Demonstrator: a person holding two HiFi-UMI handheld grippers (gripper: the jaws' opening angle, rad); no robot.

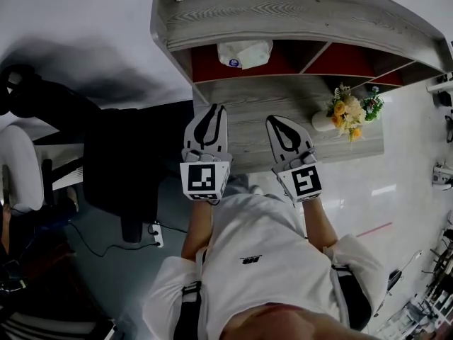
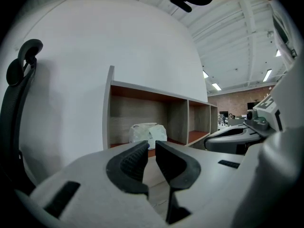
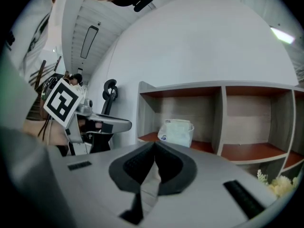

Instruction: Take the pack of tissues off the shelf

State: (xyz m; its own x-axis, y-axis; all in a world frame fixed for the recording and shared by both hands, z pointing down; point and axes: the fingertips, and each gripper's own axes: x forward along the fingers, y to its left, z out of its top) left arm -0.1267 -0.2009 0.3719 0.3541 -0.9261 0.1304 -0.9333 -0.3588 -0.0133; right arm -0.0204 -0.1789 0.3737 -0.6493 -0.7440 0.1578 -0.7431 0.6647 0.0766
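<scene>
The pack (image 1: 244, 52) is seen lying in the leftmost compartment of the shelf (image 1: 297, 9), on that compartment's red floor, near its front edge. It is white, with a small dark mark on the side facing outward. The other compartments are seen to the right of it, divided by upright panels.

The shelf is set at the back of the bench (image 1: 251, 147), against a white wall. A vase of flowers (image 1: 349, 110) is placed on the bench toward its right end, well apart from the pack.

Both hand-held grippers are held side by side over the near edge of the bench, pointed toward the shelf and well short of it. The left hand-held gripper (image 2: 151, 146) is held with its jaws only narrowly spread; a thin gap is seen between the tips and nothing is held in it. The pack is seen straight ahead of it, beyond the jaws. The right hand-held gripper (image 3: 154, 144) is pressed together at the tips, with nothing pinched.

A black chair (image 1: 113, 158) is seen to the left of the bench.
</scene>
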